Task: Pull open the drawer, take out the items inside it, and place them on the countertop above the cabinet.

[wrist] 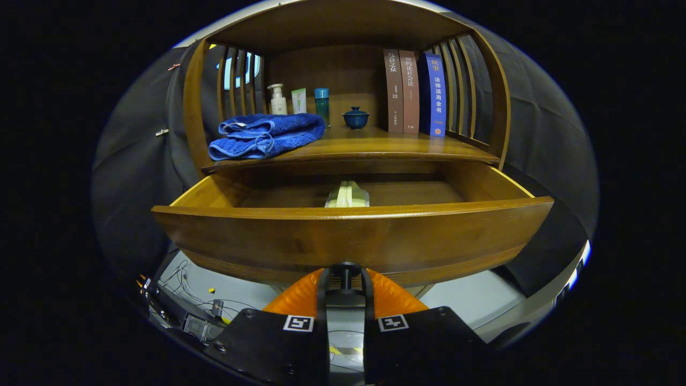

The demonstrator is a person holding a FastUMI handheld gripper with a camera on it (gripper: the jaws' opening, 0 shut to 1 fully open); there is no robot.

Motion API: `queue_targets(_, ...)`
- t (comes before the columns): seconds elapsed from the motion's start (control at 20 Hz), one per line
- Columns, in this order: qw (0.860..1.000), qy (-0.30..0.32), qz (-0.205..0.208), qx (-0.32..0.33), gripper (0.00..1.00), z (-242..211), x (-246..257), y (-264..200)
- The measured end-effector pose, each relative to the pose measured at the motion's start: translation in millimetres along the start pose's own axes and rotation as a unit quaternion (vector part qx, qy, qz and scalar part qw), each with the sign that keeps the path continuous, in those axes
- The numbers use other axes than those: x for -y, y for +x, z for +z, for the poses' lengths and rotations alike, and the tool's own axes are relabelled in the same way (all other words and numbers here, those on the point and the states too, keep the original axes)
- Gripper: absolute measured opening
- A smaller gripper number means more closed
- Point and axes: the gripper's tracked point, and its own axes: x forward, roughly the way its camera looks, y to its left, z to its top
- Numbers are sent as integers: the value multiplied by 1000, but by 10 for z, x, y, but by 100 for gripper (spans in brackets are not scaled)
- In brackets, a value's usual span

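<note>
Closest to the camera, the gripper (345, 279) has its two fingers drawn in tight around the small dark knob (345, 269) on the front of the drawer (348, 236); both fingers appear to press on the knob's stem, with only that narrow post between them, though the contact itself is partly hidden by the fingers' own bulk.

As I judge it, the pulling step is at or near its end: the drawer stands well out from the cabinet, its floor open to view. Inside, near the middle and just behind the front wall, lies a pale yellowish item (347, 195), possibly a folded cloth or sponge; its lower part is hidden by the drawer front, so I cannot say what it is.

Above, the countertop (375, 146) carries a folded blue towel (265, 136) at one side, some bottles (277, 99), a small blue lidded bowl (356, 118) and upright books (412, 92), with bare wood between towel and books.

Next, the fingers need to let go of the knob, rise over the drawer front and come down around the pale item.

Pose: the gripper is held level, low, and square to the drawer front, pointing straight at its centre.
</note>
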Motion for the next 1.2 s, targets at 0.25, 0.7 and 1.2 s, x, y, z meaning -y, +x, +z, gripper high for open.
queue_targets(0.25, 1000, 3, -1, -8, 29, -179, -8, -184)
queue_targets(0.7, 1000, -10, 7, -20, 43, -206, -45, -287)
queue_targets(1.2, 998, -8, 31, 51, 100, 1162, -198, -571)
